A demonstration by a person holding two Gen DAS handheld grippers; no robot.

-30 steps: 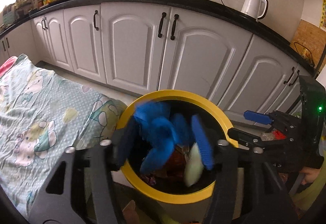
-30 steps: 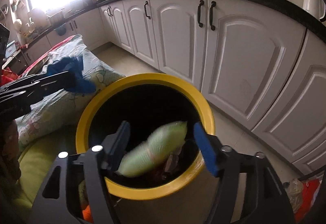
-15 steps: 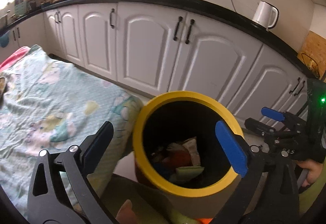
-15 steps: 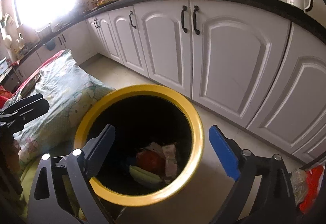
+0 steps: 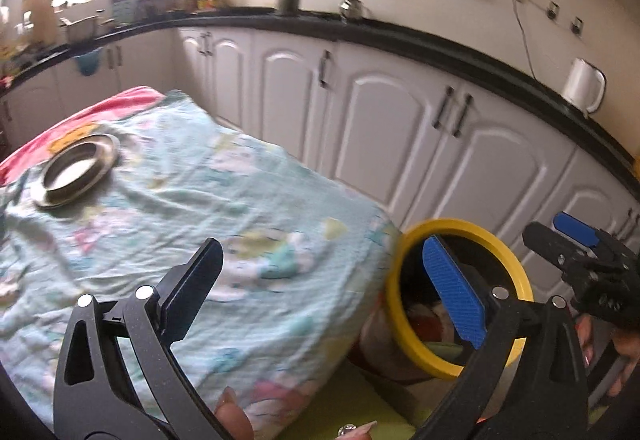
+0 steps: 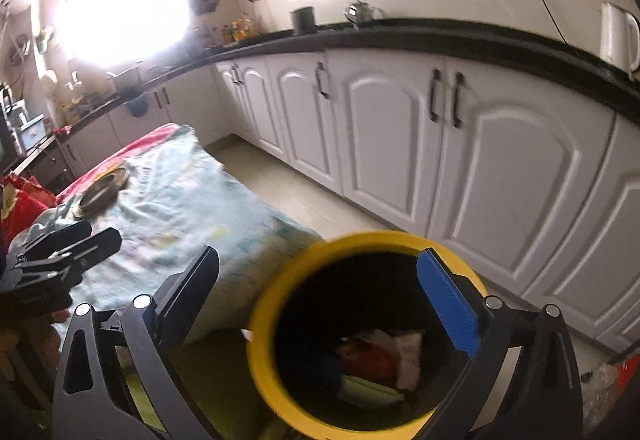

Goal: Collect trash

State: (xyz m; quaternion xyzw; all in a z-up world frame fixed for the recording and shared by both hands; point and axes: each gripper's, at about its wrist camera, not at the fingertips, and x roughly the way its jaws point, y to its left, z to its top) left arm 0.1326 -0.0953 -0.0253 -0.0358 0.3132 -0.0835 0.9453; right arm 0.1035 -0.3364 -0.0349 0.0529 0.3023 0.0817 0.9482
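My left gripper [image 5: 320, 296] has its jaws wide apart w/ nothing between them; it sits over the near right part of the bed [image 5: 224, 207], which is covered in a pale green cartoon-print sheet. My right gripper [image 6: 320, 304] is empty too, its jaws opening, nearly at full spread, right above the bin [image 6: 268, 324]. The bin is a yellow-rimmed black tub on the floor, just beside the bed's right corner and in front of the white cabinets [image 6: 404, 143]. Trash [image 6: 380, 356] lies at the bottom of it: something red, a white wrapper, a pale green piece, all a bit blurred so can't ID more. In the left wrist view the right gripper shows at the right edge w/ a hand [image 5: 624, 348] behind it, past the bin. Further out, a round metal plate w/ a bowl on it [image 5: 78, 169] rests near the bed's far left corner. Beyond that, black countertop [image 5: 440, 47] runs along the wall, white kettle [image 5: 582, 85] on its right end.
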